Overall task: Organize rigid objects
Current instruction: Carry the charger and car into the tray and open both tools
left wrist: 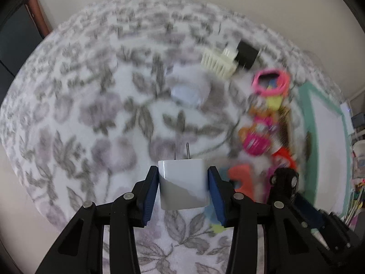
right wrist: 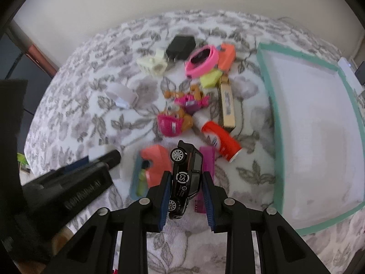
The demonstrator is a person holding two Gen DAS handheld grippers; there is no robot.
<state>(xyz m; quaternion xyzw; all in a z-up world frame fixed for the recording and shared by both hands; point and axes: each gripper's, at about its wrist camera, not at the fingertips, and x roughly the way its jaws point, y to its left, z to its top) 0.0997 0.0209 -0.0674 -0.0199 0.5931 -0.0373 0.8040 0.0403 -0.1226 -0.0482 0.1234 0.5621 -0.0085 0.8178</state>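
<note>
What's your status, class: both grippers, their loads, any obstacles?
Left gripper shut on white charger. Right gripper shut on black toy car. Green-rimmed tray empty; toy clutter alongside.

A floral grey-and-white blanket [left wrist: 95, 105] spreads beneath a plain cream wall [right wrist: 114, 0].

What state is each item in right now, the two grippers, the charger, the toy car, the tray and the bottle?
left gripper: shut on the white charger.
white charger: held, prongs pointing forward.
right gripper: shut on the black toy car.
black toy car: held, tipped on its side.
teal-rimmed tray: nothing visible inside.
orange bottle: lying on its side.
</note>
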